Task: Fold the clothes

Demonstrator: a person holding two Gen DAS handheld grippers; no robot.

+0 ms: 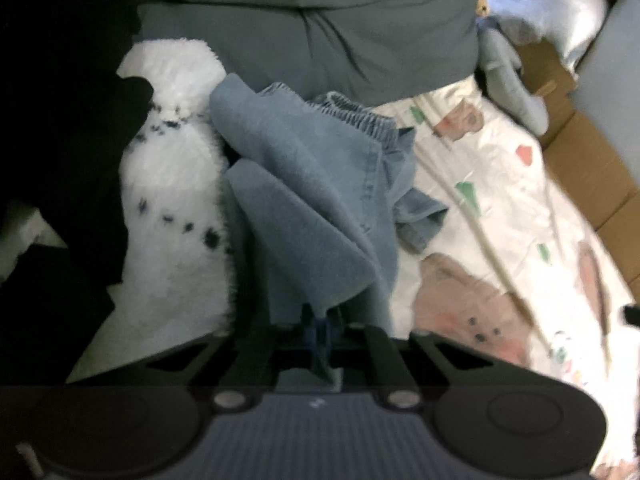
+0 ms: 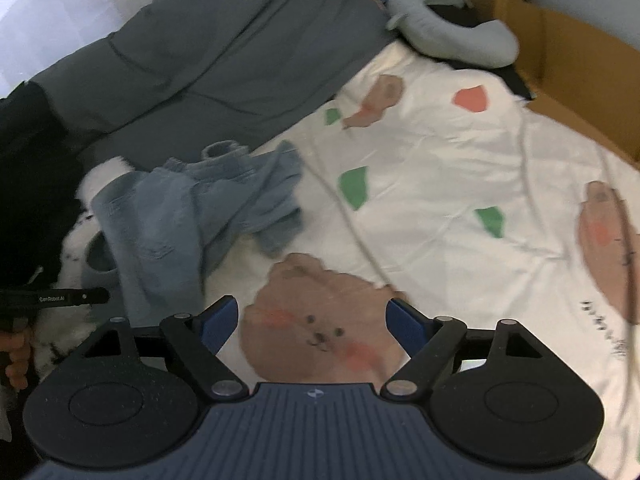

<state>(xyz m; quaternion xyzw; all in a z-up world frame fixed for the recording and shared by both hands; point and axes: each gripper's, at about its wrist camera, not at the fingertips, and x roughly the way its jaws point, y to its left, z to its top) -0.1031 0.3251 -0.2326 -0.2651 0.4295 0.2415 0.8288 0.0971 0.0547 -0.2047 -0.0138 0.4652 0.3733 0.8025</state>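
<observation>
Left wrist view: the left tongs (image 1: 319, 330) are closed tight on a fold of the blue denim garment (image 1: 316, 184). The cloth is pinched between the blue pads and rises away from them in a crumpled ridge toward the top of the frame. The garment's elastic waistband (image 1: 360, 118) lies at its far end, well away from the pads. A white fluffy blanket with black spots (image 1: 172, 184) lies touching the garment on its left. The white bedsheet with bear print (image 1: 492, 200) spreads to its right. Grey bedding (image 1: 312, 28) lies beyond the garment.

Right wrist view: the right tongs (image 2: 314, 326) stand wide, with nothing between the pads. They are poised over the brown bear face (image 2: 320, 320) printed on the bedsheet (image 2: 440, 152). The denim garment (image 2: 192, 212) lies in a loose heap above and to the left of these tongs, apart from them, partly on the sheet and partly on the fluffy blanket (image 2: 104, 172). At the left edge, part of the left tongs (image 2: 72, 297) shows as a black arm just beside the garment's near end, with a hand (image 2: 18, 354) below it. A grey curved pillow (image 2: 452, 36) and a cardboard box (image 2: 576, 76) lie at the far side of the bed.
</observation>
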